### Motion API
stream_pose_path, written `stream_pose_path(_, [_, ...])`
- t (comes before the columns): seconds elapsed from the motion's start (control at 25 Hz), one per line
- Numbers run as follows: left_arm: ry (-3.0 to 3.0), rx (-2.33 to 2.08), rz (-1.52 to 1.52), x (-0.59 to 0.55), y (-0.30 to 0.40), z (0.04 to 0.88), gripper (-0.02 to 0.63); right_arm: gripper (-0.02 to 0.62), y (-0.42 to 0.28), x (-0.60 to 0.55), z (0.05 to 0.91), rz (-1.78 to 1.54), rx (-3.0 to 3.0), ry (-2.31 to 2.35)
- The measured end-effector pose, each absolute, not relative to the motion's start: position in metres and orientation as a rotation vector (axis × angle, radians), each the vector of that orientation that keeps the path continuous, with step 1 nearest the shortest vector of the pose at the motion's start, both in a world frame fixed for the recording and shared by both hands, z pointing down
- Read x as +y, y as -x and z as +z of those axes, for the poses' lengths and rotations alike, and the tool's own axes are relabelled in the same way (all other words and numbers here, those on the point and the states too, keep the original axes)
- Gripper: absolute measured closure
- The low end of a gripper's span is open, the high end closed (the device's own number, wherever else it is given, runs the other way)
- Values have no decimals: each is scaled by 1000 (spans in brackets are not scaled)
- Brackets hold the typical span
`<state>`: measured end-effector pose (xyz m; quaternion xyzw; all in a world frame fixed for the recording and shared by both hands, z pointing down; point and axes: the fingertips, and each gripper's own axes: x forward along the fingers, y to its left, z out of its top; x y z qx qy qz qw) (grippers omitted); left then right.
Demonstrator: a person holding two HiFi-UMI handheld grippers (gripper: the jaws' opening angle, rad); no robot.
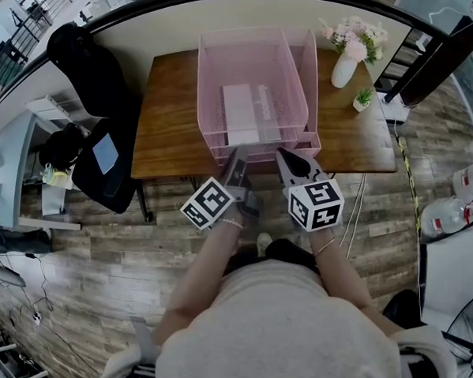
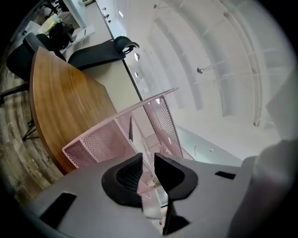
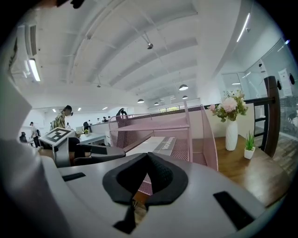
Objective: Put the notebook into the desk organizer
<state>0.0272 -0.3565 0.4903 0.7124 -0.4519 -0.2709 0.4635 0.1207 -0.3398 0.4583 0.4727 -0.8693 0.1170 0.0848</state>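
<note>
Notebook (image 1: 243, 113) is lying flat in the top tray of the desk organizer (image 1: 207, 75), seemingly placed, so I am holding my left gripper (image 1: 236, 155) parted at its near edge and my right gripper (image 1: 287, 159) closed, empty.

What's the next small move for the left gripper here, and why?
Probably ease the left gripper straight back from the desk organizer. The notebook already lies flat in its tray, and the left jaws stand apart at the tray's front edge, seemingly gripping nothing. The right gripper is shut and empty beside it.
</note>
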Motion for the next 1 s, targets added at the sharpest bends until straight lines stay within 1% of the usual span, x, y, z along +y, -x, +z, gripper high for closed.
stream_pose_path(0.12, [-1793, -1138, -643, -352, -22, 486, 533, 584, -122, -337, 456, 345, -2593, -1422])
stream_pose_path(0.32, [-1867, -1193, -587, -345, -11, 482, 570, 584, -121, -331, 454, 334, -2596, -1425])
stream_pose_path(0.4, [-1903, -1198, -561, -341, -11, 480, 602, 584, -121, -329, 453, 331, -2596, -1427])
stream_pose_path(0.44, [-1927, -1205, -539, -339, -11, 480, 606, 584, -122, -328, 453, 330, -2596, -1429])
stream_pose_path(0.76, [-2108, -1191, -345, -322, -20, 475, 595, 584, -128, -321, 448, 329, -2598, -1443])
stream_pose_path(1.0, [-2297, -1210, -99, -315, -26, 469, 595, 584, -130, -316, 447, 312, -2594, -1433])
